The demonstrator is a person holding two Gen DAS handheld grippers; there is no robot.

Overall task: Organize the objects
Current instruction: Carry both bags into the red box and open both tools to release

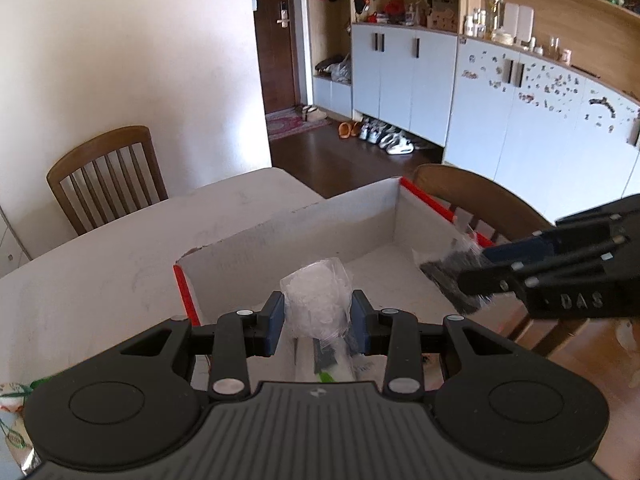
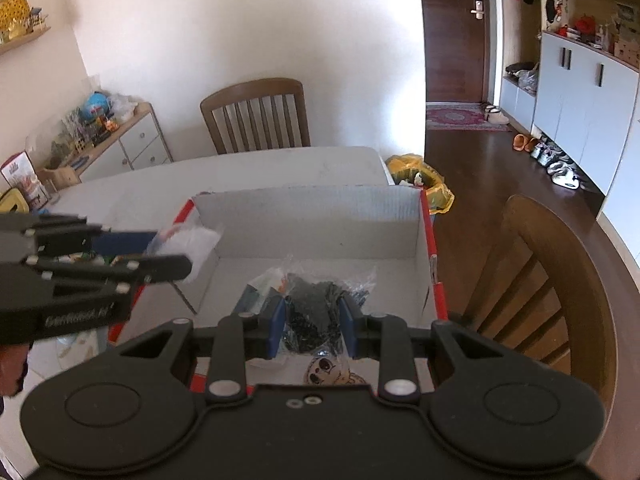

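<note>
Two claws clamped: left claw (image 1: pixel 318 316) grips clear white-filled bag (image 1: pixel 316 300); right claw (image 2: pixel 313 320), black-filled bag (image 2: pixel 316 312).

Left gripper (image 1: pixel 318 322): matte black body, ribbed centre panel, two round discs flanking the panel, silver screw heads on the linkage arms, blue finger pads (image 1: pixel 275 322)

Right gripper (image 2: pixel 312 330): same black build, blue pads (image 2: pixel 277 330), raised lettering on its side, two small screws at the panel's front edge

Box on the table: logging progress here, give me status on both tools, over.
Left tool shut on clear bag of white bits. Right tool shut on clear bag of black bits. Both above open box. Nothing blocking.
</note>
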